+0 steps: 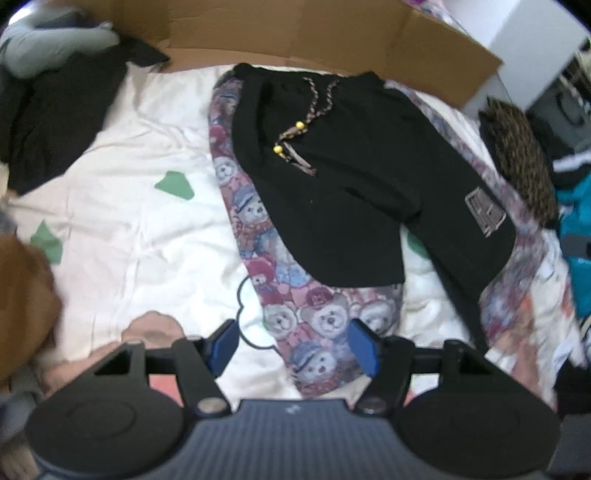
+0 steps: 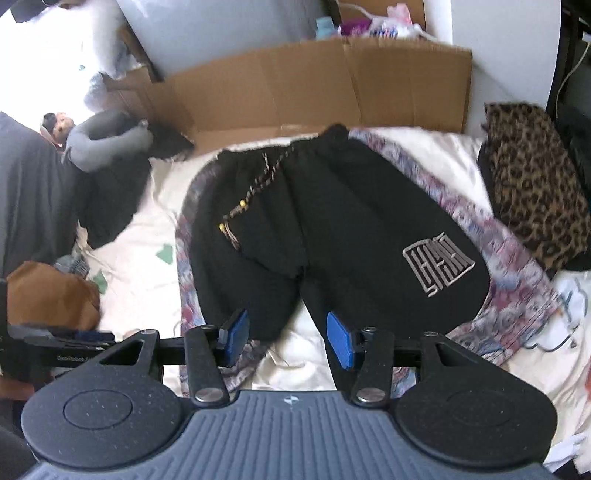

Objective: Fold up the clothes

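Black shorts [image 1: 332, 206] [image 2: 332, 229] lie flat on a bear-print cloth [image 1: 325, 317] [image 2: 517, 280] on the bed, waistband far, legs toward me. A braided drawstring with yellow beads [image 1: 291, 136] [image 2: 240, 214] crosses the front, and a grey logo [image 1: 484, 214] [image 2: 436, 266] marks the right leg. My left gripper [image 1: 293, 343] stands open above the bear-print cloth, just short of the left leg hem. My right gripper [image 2: 286, 336] is open over the gap between the two leg hems. Neither holds anything.
A flattened cardboard sheet [image 1: 295, 29] [image 2: 314, 88] stands along the far side. Dark clothes [image 1: 55, 122] and a grey neck pillow [image 2: 107, 140] lie at the left, a brown garment [image 2: 51, 299] at the near left, a leopard-print item [image 2: 535, 192] at the right. A white sheet [image 1: 140, 206] covers the bed.
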Available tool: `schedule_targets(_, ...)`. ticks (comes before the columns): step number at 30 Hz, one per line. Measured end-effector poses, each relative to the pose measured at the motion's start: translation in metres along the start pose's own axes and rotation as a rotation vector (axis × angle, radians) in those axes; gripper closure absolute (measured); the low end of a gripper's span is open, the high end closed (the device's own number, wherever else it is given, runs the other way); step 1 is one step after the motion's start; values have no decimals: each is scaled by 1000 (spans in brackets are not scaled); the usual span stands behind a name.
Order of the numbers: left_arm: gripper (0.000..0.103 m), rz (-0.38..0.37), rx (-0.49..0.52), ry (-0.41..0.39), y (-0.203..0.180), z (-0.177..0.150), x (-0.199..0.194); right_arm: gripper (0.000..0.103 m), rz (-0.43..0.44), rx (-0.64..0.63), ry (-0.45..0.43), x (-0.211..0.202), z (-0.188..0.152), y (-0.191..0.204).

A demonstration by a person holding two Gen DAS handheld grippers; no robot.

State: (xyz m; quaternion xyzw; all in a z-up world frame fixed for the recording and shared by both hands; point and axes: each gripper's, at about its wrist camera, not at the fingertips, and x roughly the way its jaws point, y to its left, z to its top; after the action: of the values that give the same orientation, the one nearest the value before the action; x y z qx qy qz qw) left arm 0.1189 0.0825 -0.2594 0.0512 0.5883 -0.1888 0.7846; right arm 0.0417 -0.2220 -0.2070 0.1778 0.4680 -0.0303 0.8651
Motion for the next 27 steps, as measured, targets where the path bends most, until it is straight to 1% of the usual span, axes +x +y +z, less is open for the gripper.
schedule_targets(2,35,-27,12,20,1,-1,9,49,2,11,3,10,-6,-3)
schedule_targets(5,35,-35,26,26,2,-5,20,49,15,45,5,23,-15,-10)
schedule_targets(7,35,-43,11,28,6,-8,28,50,21,58,21,33,-20,-13)
schedule_targets(9,35,-54,-18,22,10,-10,33,52,39,63,52,44,-26,-15)
schedule_targets(11,35,-64,-32,-4,13,-12,37,52,51,55,65,55,-32,-16)
schedule_targets(16,35,-65,-85,-63,16,-13,43,52,37,34,96,78,-44,-18)
schedule_targets(19,35,-82,-76,-83,12,-13,49,52,48,40,98,87,-50,-21)
schedule_targets(23,35,-125,-101,-76,12,-16,62,52,61,92,92,98,-57,-26)
schedule_targets(27,35,-125,-115,-64,15,-24,76,52,74,131,103,110,-66,-25)
